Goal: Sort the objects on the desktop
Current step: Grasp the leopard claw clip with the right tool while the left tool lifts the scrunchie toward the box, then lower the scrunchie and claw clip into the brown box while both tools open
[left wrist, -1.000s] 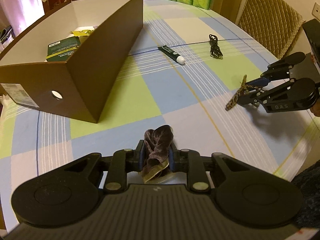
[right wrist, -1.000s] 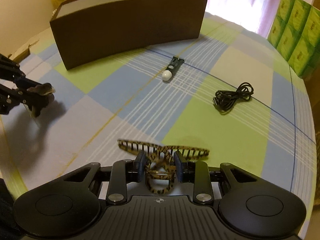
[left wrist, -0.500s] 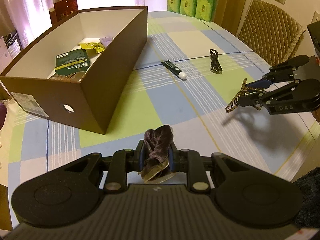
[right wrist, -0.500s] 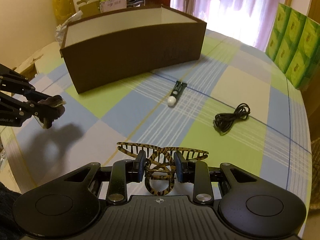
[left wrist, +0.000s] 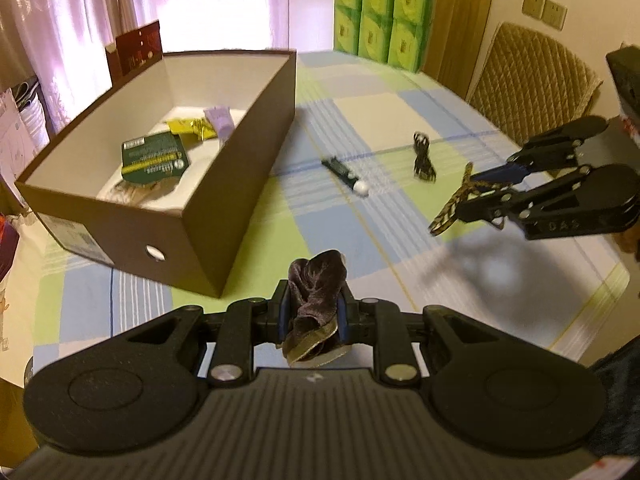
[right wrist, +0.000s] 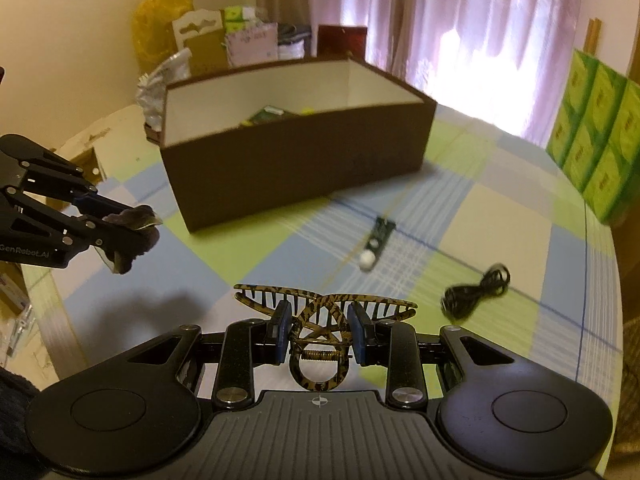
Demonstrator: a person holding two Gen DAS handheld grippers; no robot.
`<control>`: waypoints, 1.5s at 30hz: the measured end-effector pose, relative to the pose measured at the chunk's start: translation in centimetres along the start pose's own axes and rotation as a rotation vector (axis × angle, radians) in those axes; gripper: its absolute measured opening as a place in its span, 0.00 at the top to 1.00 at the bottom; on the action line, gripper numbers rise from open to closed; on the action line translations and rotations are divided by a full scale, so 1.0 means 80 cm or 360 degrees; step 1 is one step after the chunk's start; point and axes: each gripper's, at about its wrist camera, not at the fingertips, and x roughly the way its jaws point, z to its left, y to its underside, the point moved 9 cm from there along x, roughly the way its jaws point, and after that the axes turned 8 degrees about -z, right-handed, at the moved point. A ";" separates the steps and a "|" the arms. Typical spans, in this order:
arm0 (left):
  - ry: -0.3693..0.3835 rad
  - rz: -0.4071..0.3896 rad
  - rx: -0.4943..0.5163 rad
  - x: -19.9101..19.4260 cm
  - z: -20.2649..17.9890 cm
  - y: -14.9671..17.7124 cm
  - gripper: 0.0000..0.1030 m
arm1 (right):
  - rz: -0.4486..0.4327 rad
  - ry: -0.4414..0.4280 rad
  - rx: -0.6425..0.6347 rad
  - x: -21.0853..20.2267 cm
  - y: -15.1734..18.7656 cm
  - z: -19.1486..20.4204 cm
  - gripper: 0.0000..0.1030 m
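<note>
Hand-held grippers (left wrist: 313, 312) (right wrist: 319, 330) aloft, both loaded

scrunchie (left wrist: 318, 286): velvety cloth | hair claw (right wrist: 324, 312): glossy plastic | box (left wrist: 240, 168): matt cardboard

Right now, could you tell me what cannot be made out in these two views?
- Brown box contents: right wrist view, the near wall hides nearly everything inside.
- Green packet lettering: left wrist view, too small.
- Tube and black cable: right wrist view, motion blur.
- Brown cloth lower end: left wrist view, hidden behind the left tongs body.
</note>
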 end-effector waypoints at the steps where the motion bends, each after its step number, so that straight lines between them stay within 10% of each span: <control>1: 0.0001 -0.0017 -0.0002 -0.003 0.001 -0.006 0.82 | -0.0011 -0.0007 -0.0007 -0.001 -0.004 0.001 0.73; 30: -0.0147 -0.0216 0.0038 0.002 0.160 -0.138 0.82 | -0.0362 -0.0215 -0.0331 0.075 -0.207 0.063 0.73; 45: -0.0169 0.0013 0.0050 0.079 0.272 -0.137 0.82 | -0.0063 -0.0289 -0.0509 0.230 -0.211 0.116 0.73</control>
